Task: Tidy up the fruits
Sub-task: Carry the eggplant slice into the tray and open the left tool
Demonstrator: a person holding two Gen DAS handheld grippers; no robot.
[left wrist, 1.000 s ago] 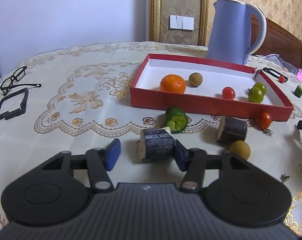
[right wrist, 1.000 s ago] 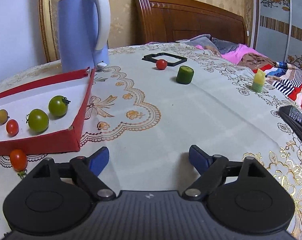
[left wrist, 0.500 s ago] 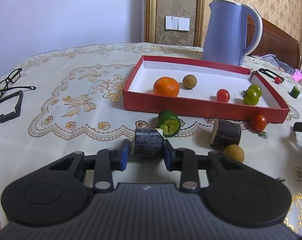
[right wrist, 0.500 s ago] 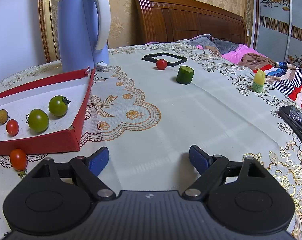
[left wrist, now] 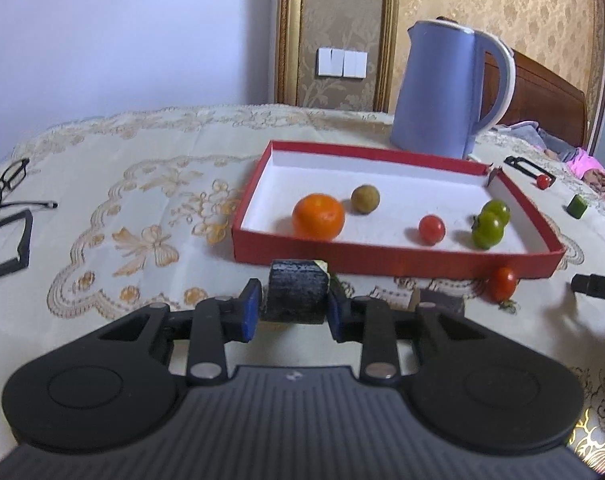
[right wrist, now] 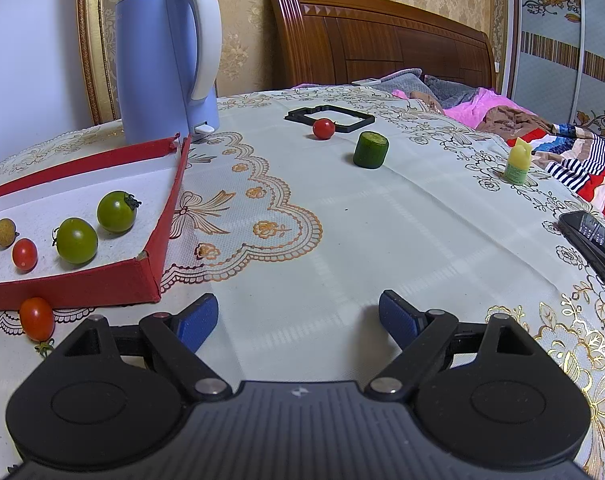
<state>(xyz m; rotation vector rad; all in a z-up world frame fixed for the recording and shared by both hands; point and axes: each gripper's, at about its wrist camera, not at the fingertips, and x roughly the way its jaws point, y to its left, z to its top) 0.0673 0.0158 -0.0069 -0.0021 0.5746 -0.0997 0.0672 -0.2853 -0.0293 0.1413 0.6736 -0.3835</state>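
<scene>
The left gripper (left wrist: 292, 312) is clamped on a short dark-skinned cylinder piece (left wrist: 297, 294), probably a cut length of sugarcane, one blue pad against each side so the piece sits crosswise between them. It is just in front of the near wall of the red tray (left wrist: 386, 260), which suggests it is about to be carried over that wall. Inside the tray lie an orange (left wrist: 318, 216), a brownish longan-like fruit (left wrist: 365, 199), a red cherry tomato (left wrist: 431, 229) and two green tomatoes (left wrist: 489, 224), so the tray looks to be the collecting place. Outside the tray, another red tomato (left wrist: 501, 284) rests against its near right corner. Right of the tray, the right gripper (right wrist: 298, 320) hangs over bare cloth-covered surface (right wrist: 342, 216) with its pads wide apart and nothing between them, seemingly waiting; beyond it sit a cucumber chunk (right wrist: 370, 149) and one more cherry tomato (right wrist: 323, 128), both well clear of the tray.
</scene>
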